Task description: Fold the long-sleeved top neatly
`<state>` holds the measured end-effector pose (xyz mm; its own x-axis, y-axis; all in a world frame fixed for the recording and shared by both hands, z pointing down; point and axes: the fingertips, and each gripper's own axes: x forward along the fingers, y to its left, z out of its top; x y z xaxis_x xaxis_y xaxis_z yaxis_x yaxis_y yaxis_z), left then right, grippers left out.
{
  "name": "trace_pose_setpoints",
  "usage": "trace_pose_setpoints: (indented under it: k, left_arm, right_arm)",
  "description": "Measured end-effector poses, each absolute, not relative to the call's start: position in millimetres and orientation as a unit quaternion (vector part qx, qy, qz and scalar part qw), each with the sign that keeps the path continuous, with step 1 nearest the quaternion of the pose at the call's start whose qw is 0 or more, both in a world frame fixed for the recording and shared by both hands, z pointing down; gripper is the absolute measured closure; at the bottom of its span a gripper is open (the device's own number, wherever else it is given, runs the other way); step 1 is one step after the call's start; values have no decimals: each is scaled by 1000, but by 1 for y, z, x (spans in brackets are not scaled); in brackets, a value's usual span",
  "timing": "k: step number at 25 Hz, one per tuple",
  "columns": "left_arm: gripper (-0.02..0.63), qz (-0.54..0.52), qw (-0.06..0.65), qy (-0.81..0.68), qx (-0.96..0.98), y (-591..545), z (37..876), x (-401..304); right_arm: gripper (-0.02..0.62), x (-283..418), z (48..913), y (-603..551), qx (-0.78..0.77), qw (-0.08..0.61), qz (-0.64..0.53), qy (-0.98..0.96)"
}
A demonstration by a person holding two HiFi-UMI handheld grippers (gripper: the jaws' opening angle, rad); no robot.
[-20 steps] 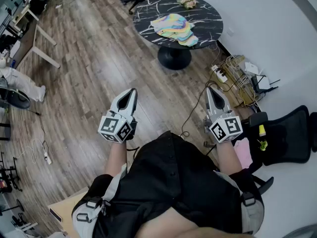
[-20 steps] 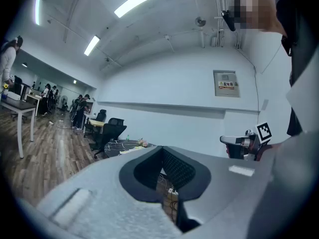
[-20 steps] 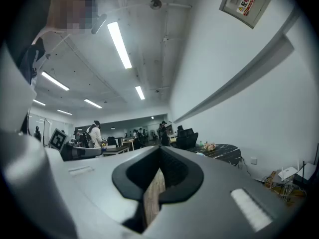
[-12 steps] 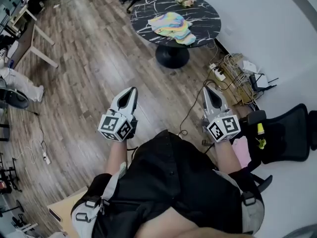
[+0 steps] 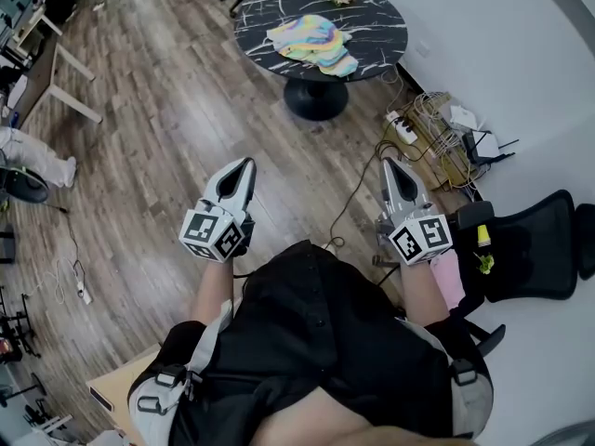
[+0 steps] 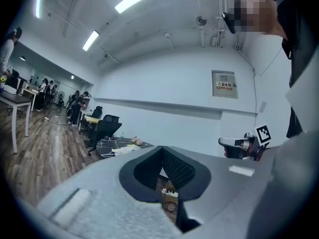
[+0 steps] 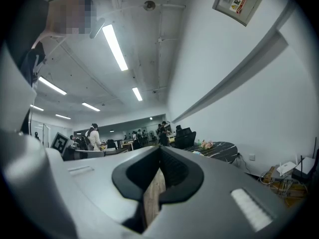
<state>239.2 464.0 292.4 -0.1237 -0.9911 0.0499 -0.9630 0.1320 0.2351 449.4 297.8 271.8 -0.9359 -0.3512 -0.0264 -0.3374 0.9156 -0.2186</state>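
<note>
A pastel rainbow long-sleeved top [image 5: 313,43] lies crumpled on a round black marble-look table [image 5: 376,21] at the far top of the head view, well away from both grippers. The same table [image 6: 105,144] shows small in the left gripper view and the table [image 7: 219,147] in the right gripper view. My left gripper [image 5: 247,164] is held level over the wooden floor, shut and empty. My right gripper [image 5: 391,164] is level beside it, also shut with nothing between its jaws.
A power strip and a tangle of cables [image 5: 432,137] lie on the floor by the white wall at right. A black office chair [image 5: 530,254] stands at right. A white desk leg [image 5: 70,91] is at upper left. People and desks fill the far room [image 7: 99,136].
The table with the top has drifted toward the upper left of the head view, and the chair and cables shifted with it. Both grippers stay shut and keep their places.
</note>
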Motion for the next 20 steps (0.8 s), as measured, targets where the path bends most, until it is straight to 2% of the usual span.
trace_pose_setpoints:
  k: [2, 3, 4, 5, 9, 12, 16, 20]
  left_arm:
    - [581, -74, 90, -749, 653, 458, 290, 245]
    - [519, -74, 88, -751, 651, 455, 289, 247]
    - [464, -73, 86, -753, 648, 451, 288, 249]
    - [444, -72, 83, -757, 644, 447, 287, 250]
    - [369, -70, 78, -769, 630, 433, 284, 259]
    - [337, -64, 76, -772, 628, 419, 283, 274]
    - [327, -57, 75, -771, 630, 400, 282, 292]
    - [327, -43, 84, -766, 636, 389, 287, 304]
  right_arm:
    - [588, 455, 268, 295, -174, 38, -94, 979]
    - [580, 457, 266, 294, -172, 40, -82, 981]
    - [531, 460, 264, 292, -170, 41, -71, 982]
    - [493, 463, 264, 289, -170, 42, -63, 983]
    - [426, 476, 261, 274, -168, 48, -62, 983]
    - [399, 492, 259, 262, -170, 61, -70, 981]
    - [356, 508, 260, 247, -169, 71, -75, 980]
    - [348, 517, 270, 237, -173, 69, -88, 978]
